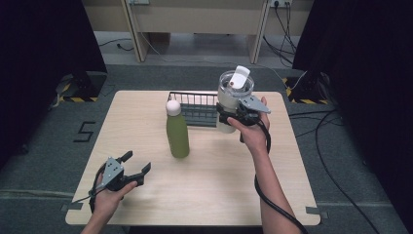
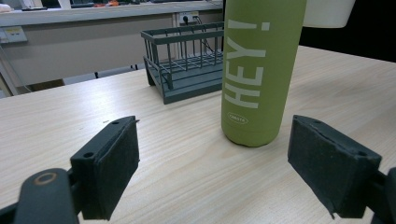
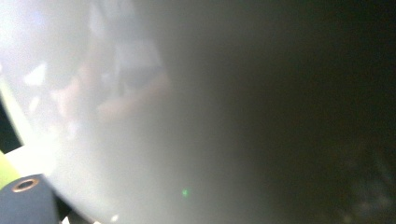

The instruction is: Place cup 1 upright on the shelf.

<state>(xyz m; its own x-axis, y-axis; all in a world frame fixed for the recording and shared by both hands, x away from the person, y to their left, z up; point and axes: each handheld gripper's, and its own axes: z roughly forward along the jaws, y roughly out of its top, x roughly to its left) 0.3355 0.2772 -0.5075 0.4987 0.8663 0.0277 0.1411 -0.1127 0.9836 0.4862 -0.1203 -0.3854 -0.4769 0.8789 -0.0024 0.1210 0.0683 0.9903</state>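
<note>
Right gripper [image 1: 233, 118], jaws clamped on the white tumbler [image 1: 233, 95], should keep it upright above the wire basket [image 1: 195, 108]; left gripper [image 1: 134, 165] waits, jaws open, empty.

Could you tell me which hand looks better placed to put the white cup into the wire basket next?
Right, I think. The right gripper is shut on the white cup, held up beside the wire basket. The left gripper sits open and empty near the table's front edge.

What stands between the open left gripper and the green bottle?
Nothing visible: bare table lies between the left gripper and the green bottle. The wire basket sits behind the bottle.
</note>
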